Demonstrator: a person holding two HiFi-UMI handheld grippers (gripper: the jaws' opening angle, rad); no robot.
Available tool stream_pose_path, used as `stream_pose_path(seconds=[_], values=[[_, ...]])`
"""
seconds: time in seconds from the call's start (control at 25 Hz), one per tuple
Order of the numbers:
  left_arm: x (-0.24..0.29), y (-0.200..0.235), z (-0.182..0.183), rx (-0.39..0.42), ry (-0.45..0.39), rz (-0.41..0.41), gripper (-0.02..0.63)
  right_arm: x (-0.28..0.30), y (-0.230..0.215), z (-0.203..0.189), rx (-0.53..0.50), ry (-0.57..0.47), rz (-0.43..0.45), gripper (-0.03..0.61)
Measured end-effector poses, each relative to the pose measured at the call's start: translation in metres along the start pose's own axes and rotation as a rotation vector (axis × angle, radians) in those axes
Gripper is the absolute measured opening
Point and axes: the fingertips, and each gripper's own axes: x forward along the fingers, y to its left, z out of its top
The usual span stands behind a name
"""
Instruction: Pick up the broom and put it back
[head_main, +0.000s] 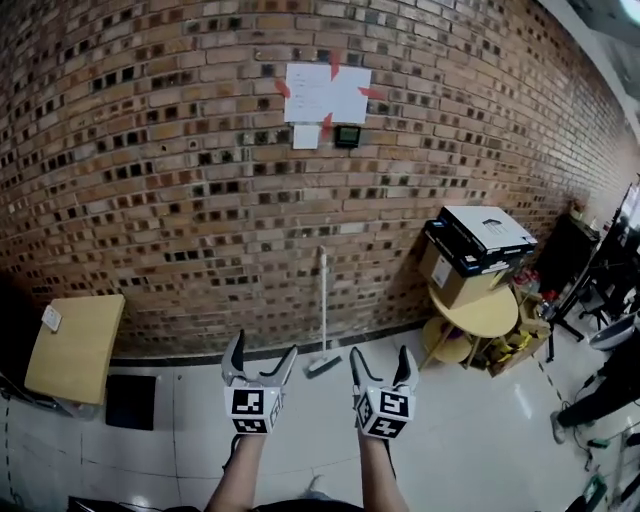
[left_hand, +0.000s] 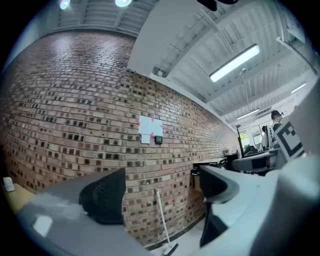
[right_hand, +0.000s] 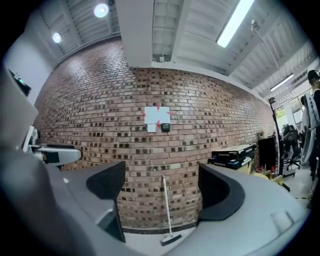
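At the bottom middle of the head view, two bare arms reach forward, each holding a grey tool with a black-and-white marker cube. The left claw (head_main: 264, 350) is wide apart, with nothing between its two black-padded jaws. The right claw (head_main: 380, 360) is wide apart too, and it also holds nothing. Both are up in the air over the shiny white tiled floor (head_main: 480, 440).

Farther on, in the middle of the frame, the long white-handled broom with a dark brush head (head_main: 323, 310) leans almost straight up against the red brick wall (head_main: 150, 150). Its brush sits on the floor at the foot of the wall. It is well apart from both claws, and each gripper view shows it far off in the gap between the jaws.

At lower left, by the wall, stands a square light wooden counter (head_main: 75, 345). At right, a round light wooden counter (head_main: 480, 315) carries a brown cardboard box with a black and white box (head_main: 478, 238) on top.

High on the wall, at the top middle, hangs a white paper sheet stuck on with red tape (head_main: 327, 93).
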Motion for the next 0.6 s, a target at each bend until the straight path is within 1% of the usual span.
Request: stream_pose_path(seconds=[0.08, 0.16, 0.28, 0.36, 0.44, 0.6], values=[[0.036, -0.005, -0.002, 0.004, 0.007, 0.003, 0.471, 0.028, -0.011, 0.007, -0.021, -0.015, 0.021, 0.462], [0.065, -0.013, -0.009, 0.009, 0.023, -0.004, 0.471, 0.052, -0.02, 0.002, -0.025, -0.014, 0.064, 0.462], [0.097, -0.019, -0.032, 0.004, 0.07, -0.016, 0.469, 0.089, -0.03, -0.021, 0.03, 0.007, 0.127, 0.462], [0.117, -0.014, -0.045, 0.007, 0.099, -0.008, 0.469, 0.112, -0.029, -0.035, 0.05, 0.039, 0.161, 0.462], [0.138, -0.004, -0.054, 0.004, 0.12, 0.003, 0.469, 0.136, -0.026, -0.045, 0.046, 0.069, 0.182, 0.462], [0.194, 0.018, -0.062, -0.003, 0.109, 0.01, 0.468, 0.194, -0.025, -0.053, 0.036, 0.081, 0.205, 0.462]])
